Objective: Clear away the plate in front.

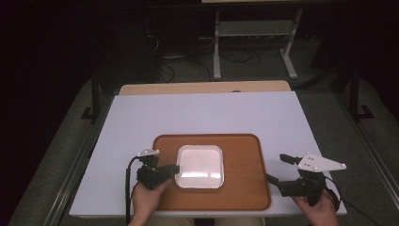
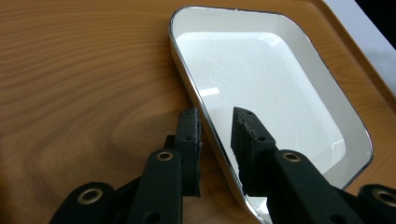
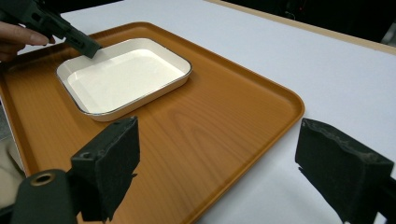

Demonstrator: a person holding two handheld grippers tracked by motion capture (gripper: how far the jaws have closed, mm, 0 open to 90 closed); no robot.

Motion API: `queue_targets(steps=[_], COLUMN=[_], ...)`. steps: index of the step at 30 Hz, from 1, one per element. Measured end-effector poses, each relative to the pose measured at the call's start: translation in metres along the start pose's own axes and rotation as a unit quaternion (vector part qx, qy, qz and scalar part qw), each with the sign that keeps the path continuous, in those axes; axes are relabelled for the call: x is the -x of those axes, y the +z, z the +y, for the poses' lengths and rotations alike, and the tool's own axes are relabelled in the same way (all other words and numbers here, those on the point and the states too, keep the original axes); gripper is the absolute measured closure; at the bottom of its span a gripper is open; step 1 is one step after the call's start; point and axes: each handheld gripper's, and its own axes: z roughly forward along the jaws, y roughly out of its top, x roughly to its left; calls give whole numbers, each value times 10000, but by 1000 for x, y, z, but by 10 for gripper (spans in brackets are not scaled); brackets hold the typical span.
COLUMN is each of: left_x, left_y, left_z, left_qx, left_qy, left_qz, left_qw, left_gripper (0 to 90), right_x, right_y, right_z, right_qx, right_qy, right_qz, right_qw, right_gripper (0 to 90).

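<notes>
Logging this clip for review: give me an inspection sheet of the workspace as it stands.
Surface: white table, wooden strip along its far edge.
Job's things: empty white dish on a brown tray at the near edge.
Clutter: nothing seen.
Grippers: left gripper straddles the dish's rim, one jaw inside, one outside, a gap at each pad; right gripper wide open beside the tray's right edge, holding nothing.
Cables: black cable trails from the left gripper; more on the floor beyond.
Surroundings: dark room, grey carpet, white frame legs behind.

High view down over the table; both tongs views close, sharing the white dish (image 2: 261, 88) on the tray (image 3: 224, 135).
</notes>
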Motion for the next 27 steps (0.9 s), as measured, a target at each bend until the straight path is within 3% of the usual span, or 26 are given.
queue_targets(steps=[12, 27], left_x=[-1, -7], left_y=[-4, -13], left_z=[5, 15], left_qx=[52, 228], left_qy=[466, 997], left_qz=[53, -39], left_qw=[9989, 9947], left_gripper=[697, 671], right_x=[1, 2], right_y=[0, 2], right_z=[-1, -2], right_qx=[-32, -93], right_qy=[9, 25], right_qz=[-38, -75], right_qw=[10000, 9999], right_gripper=[131, 131])
